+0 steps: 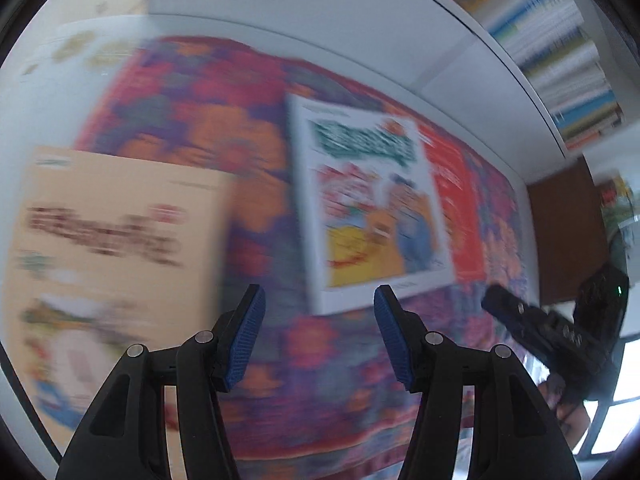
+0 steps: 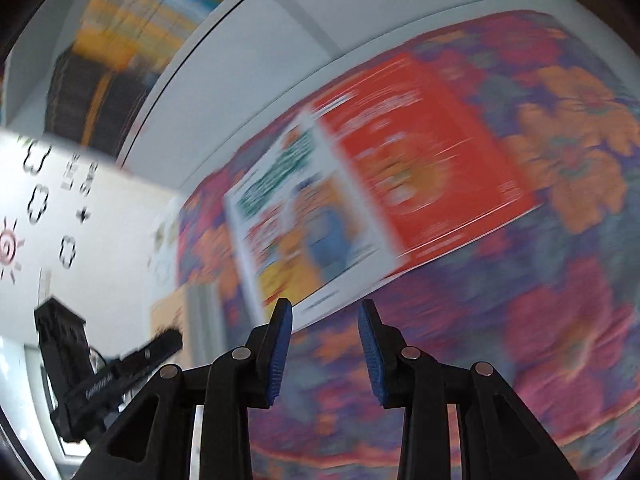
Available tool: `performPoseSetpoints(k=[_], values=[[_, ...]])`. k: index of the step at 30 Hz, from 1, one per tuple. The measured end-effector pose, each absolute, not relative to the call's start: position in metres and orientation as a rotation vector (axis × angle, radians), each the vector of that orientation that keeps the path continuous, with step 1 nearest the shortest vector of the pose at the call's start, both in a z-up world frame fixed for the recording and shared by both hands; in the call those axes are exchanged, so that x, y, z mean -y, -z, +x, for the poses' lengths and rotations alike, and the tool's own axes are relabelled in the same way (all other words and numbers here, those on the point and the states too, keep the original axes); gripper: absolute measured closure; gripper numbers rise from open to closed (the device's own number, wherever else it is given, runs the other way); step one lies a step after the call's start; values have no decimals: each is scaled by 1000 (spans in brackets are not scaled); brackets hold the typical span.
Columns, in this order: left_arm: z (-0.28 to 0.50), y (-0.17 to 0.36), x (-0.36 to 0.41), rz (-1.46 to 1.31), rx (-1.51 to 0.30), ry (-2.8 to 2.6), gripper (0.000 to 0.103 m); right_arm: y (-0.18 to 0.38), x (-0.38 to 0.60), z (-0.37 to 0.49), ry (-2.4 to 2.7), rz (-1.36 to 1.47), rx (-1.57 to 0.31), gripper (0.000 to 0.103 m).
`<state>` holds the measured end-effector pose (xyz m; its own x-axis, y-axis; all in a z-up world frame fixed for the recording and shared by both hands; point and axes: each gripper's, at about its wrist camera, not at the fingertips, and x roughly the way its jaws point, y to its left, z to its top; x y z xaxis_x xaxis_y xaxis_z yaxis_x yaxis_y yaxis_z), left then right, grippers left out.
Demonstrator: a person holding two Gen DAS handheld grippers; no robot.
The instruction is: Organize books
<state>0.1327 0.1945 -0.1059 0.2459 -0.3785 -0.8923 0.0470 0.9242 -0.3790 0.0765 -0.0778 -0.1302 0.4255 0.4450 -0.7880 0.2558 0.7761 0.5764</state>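
Below, on the flowered woven cloth [image 1: 224,92], lie flat glossy books — white-bordered picture book [image 1: 376,204] overlapping red book [image 2: 424,148], beige book [image 1: 116,240] apart; left gripper [image 1: 319,344] and right gripper [image 2: 325,354] gape empty.

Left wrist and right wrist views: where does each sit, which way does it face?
Left wrist: on the left hand-held gripper, jaws open, facing the floral cloth, beige book left, white book ahead; right hand-held gripper at right.
Right wrist: on the right gripper, jaws open, facing white book overlapping red book; left gripper at left.
Shared: cloth, these books.
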Motion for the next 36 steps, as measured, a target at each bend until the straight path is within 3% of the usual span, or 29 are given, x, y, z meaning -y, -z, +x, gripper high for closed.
performPoseSetpoints(k=[9,16,21,24,26,28,30,33,36], values=[[132,138,-71,-242,-1333,477,49,177,178,100,-43,746,-1076,70],[138,161,-36,-250,-1380,476,49,197,205,110,-127,728,-1053,70],[139,168,-33,-279,-1388,452,49,208,214,136,-346,809,-1052,50],[140,170,-33,-305,-1389,438,49,212,217,151,-455,834,-1054,50],[138,169,-34,-309,-1386,426,49,215,218,160,-496,852,-1071,54],[136,169,-35,-308,-1386,416,49,221,213,164,-543,890,-1115,75],[133,168,-39,-307,-1389,409,49,231,207,160,-670,1030,-1150,86],[129,167,-41,-294,-1387,399,49,231,194,150,-697,1018,-1148,87],[124,162,-48,-297,-1373,388,49,244,185,152,-668,1045,-1175,96]])
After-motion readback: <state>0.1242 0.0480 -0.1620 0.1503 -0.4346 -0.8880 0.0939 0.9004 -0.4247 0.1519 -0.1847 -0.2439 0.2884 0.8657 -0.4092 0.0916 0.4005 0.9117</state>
